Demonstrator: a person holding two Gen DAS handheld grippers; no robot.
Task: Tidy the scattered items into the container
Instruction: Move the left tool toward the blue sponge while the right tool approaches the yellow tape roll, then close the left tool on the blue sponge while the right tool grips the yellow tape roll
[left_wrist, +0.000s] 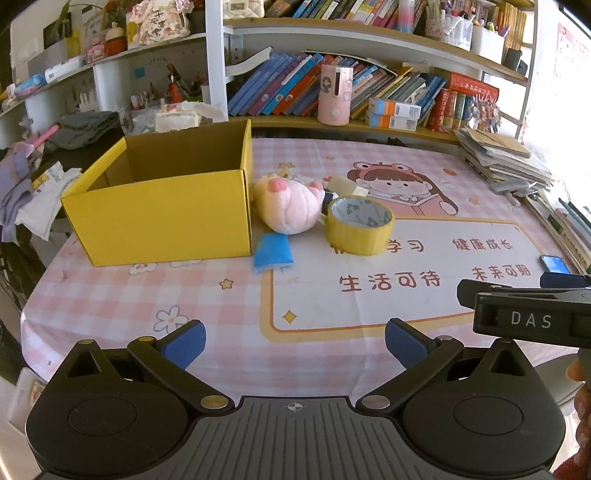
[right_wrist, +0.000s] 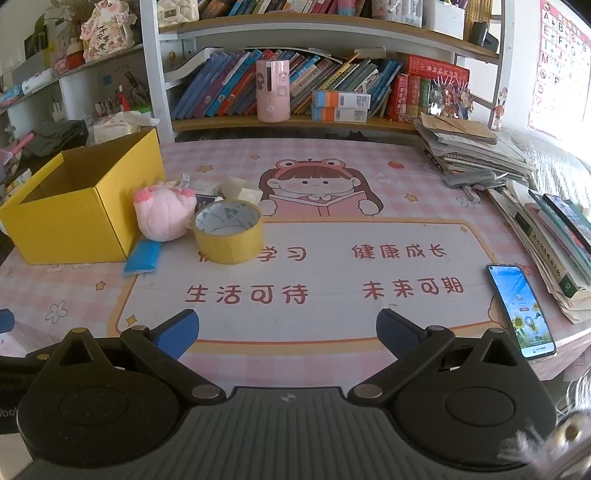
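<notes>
An open yellow cardboard box stands at the table's left. Beside its right wall lie a pink plush paw, a blue packet, a yellow tape roll and small white items behind them. My left gripper is open and empty, well short of the items. My right gripper is open and empty above the mat's near edge; its body shows at the right of the left wrist view.
A phone lies at the right near the table edge. Stacks of books and papers line the right side. A shelf of books with a pink cylinder runs along the back. Clothes lie left of the box.
</notes>
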